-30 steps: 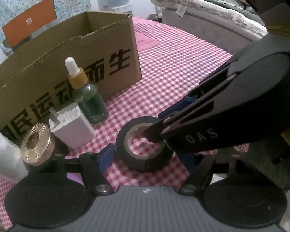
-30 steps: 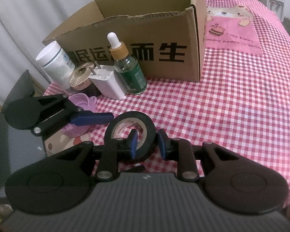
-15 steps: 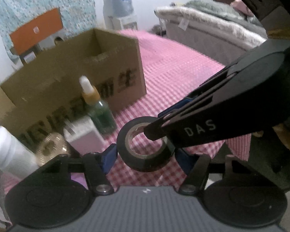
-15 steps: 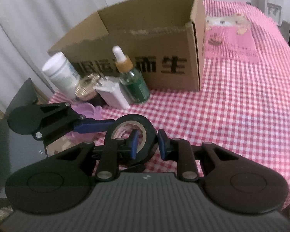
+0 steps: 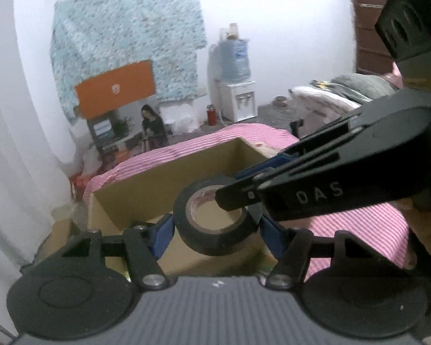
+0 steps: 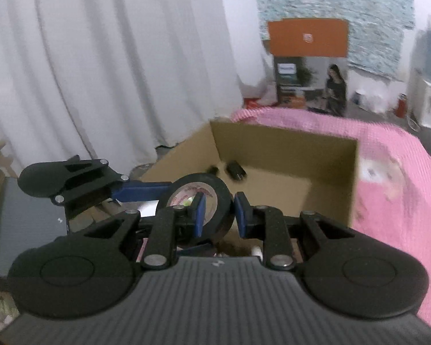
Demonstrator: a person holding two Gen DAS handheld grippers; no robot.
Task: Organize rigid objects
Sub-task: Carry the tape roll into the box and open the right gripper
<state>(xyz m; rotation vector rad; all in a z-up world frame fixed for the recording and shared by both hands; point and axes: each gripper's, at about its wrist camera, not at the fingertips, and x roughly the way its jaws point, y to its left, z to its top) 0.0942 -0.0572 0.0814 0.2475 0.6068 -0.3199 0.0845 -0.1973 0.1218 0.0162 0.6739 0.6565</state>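
A black tape roll hangs in the air at the near edge of the open cardboard box. My right gripper is shut on the roll's wall, one finger inside the ring and one outside. My left gripper is open, its blue pads either side of the roll; I cannot tell if they touch it. In the right wrist view the box lies just beyond the roll, with two small black items on its floor.
The box stands on a table with a pink checked cloth. White curtains hang at the left. A water dispenser and a bed are in the room behind.
Both grippers rose together, lifting the tape roll off the cloth to the box's rim. The bottles and charger beside the box have dropped out of view.
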